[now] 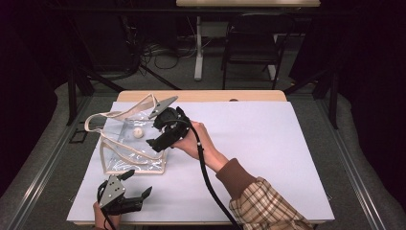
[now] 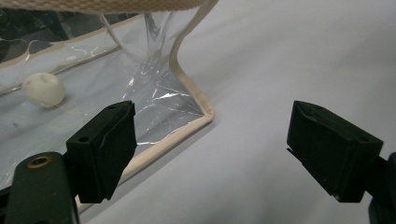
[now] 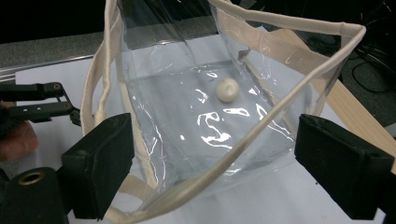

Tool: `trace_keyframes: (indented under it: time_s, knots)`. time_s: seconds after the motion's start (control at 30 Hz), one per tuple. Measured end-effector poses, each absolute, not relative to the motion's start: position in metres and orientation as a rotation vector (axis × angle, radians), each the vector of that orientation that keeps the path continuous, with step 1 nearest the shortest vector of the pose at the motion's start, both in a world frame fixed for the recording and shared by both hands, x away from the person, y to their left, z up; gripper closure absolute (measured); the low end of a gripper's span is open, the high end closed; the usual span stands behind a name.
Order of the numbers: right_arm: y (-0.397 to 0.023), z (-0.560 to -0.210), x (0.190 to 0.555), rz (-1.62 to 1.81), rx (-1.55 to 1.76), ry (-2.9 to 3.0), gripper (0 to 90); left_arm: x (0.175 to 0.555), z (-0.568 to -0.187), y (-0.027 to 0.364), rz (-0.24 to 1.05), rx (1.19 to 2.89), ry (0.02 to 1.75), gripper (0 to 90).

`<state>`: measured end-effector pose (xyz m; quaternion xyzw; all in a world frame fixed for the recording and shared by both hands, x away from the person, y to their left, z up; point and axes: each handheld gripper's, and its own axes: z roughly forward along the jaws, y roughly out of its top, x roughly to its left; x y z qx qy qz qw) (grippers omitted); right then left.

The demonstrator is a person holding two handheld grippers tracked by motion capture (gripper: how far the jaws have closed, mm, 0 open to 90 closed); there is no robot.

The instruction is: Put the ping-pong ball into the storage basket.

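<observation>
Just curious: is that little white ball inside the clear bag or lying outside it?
Inside. The white ball rests on the bottom of the clear bag, seen through its open cream-trimmed mouth.

Ball [image 1: 138, 133] inside bag [image 1: 125, 143]

The bag [image 3: 205, 140] was clear, shiny plastic with soft cloth edges. The little white ball [image 3: 227, 89] looked matt and a bit bumpy. The table [image 1: 268, 139] had a smooth, pale, matt top with a wooden edge
</observation>
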<state>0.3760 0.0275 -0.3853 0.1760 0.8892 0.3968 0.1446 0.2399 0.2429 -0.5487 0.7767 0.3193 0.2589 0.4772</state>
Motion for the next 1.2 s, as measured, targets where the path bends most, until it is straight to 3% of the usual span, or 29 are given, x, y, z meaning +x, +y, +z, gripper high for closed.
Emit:
trace_keyframes:
  time_s: [0.7,1.2]
  knots:
    - [-0.009,-0.386,0.375,1.153,0.550,2.521,8.4,0.240,-0.549,0.243,0.629,1.900,0.778,16.0]
    - [-0.046,-0.392,0.372,1.164,0.616,2.464,1.3,0.239,-0.549,0.243,0.631,1.899,0.777,16.0]
